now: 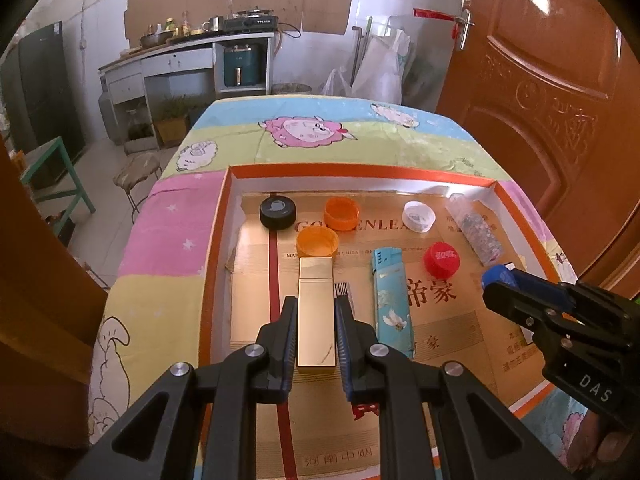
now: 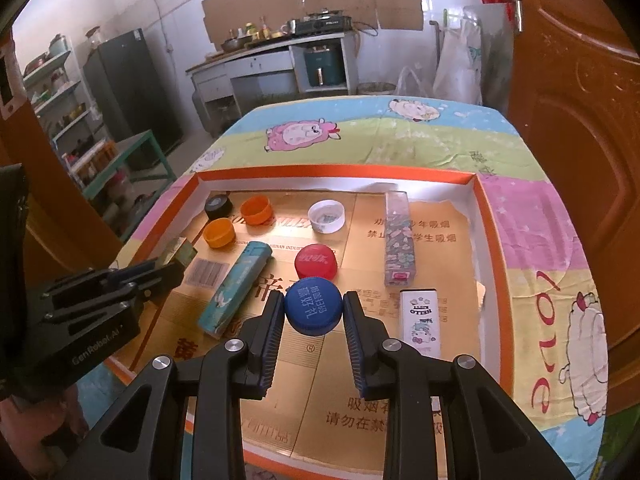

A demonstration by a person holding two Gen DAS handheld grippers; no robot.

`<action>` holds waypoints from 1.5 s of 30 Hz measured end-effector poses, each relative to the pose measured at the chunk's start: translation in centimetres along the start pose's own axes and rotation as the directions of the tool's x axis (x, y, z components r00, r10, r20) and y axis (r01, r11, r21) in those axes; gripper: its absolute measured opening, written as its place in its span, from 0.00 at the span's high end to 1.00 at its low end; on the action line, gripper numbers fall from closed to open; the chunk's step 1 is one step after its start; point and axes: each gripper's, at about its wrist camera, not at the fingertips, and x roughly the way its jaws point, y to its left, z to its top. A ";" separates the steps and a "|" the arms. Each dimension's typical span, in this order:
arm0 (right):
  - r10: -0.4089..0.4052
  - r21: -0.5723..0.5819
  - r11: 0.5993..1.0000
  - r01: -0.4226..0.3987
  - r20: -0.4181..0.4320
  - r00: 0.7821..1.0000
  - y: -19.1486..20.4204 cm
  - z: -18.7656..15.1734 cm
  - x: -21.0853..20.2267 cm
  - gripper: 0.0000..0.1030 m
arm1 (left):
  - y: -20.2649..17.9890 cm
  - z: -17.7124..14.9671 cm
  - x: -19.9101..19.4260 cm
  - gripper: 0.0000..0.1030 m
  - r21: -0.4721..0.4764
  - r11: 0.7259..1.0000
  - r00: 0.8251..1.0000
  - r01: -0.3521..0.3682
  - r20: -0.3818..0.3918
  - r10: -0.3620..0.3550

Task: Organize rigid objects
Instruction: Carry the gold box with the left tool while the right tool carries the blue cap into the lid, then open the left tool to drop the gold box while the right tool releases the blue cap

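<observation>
My left gripper (image 1: pixel 315 306) is shut on a gold lighter (image 1: pixel 316 312), held lengthwise above the orange-rimmed tray (image 1: pixel 214 240). In the right wrist view the same left gripper (image 2: pixel 170 266) shows at the left with the gold lighter (image 2: pixel 180 252) in it. My right gripper (image 2: pixel 313 300) is shut on a blue bottle cap (image 2: pixel 313 307), also over the tray (image 2: pixel 494 248); the left wrist view shows that right gripper (image 1: pixel 494 286) holding the blue cap (image 1: pixel 498 276). On the tray floor lie a teal lighter (image 2: pixel 236 294), a red cap (image 2: pixel 316 261) and two orange caps (image 2: pixel 219 232).
Also in the tray: a black cap (image 2: pixel 218 206), a white cap (image 2: pixel 327 216), a floral clear lighter (image 2: pixel 400 240) and a white cartoon lighter (image 2: pixel 420 320). The tray rests on a cartoon-print cloth (image 2: pixel 540 240). A brown door (image 2: pixel 580 100) stands close on the right.
</observation>
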 end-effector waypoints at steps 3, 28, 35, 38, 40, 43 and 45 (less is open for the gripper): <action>0.001 -0.002 1.000 -0.001 -0.007 1.000 0.0 0.0 0.5 0.70 | 0.0 -0.1 0.3 0.82 0.002 1.000 1.000 -0.001 -0.005 0.001; -0.006 -0.017 1.000 0.005 -0.047 0.999 0.3 -0.4 2.7 0.70 | -0.3 -0.5 1.9 0.82 0.024 1.000 0.999 -0.012 -0.038 0.013; -0.027 -0.039 0.999 0.025 -0.056 0.998 0.6 -0.6 3.3 0.70 | -0.4 -0.6 1.9 0.82 0.030 0.999 0.999 -0.013 -0.032 0.014; -0.047 -0.060 0.997 0.043 -0.053 0.998 1.0 -0.7 3.4 0.70 | -0.5 -0.6 1.9 0.82 0.031 0.999 0.999 -0.013 -0.029 0.014; -0.058 -0.071 0.996 0.054 -0.050 0.997 1.2 -0.8 3.5 0.70 | -0.4 -0.7 1.9 0.82 0.030 0.999 1.000 -0.011 -0.028 0.012; -0.070 -0.084 0.994 0.066 -0.042 0.997 1.4 -0.9 3.5 0.70 | -0.3 -0.8 1.9 0.82 0.029 1.000 1.000 -0.002 -0.025 0.003; -0.073 -0.088 0.994 0.069 -0.038 0.997 1.5 -0.9 3.5 0.69 | -0.2 -0.8 1.8 0.81 0.025 1.000 1.000 0.002 -0.023 -0.002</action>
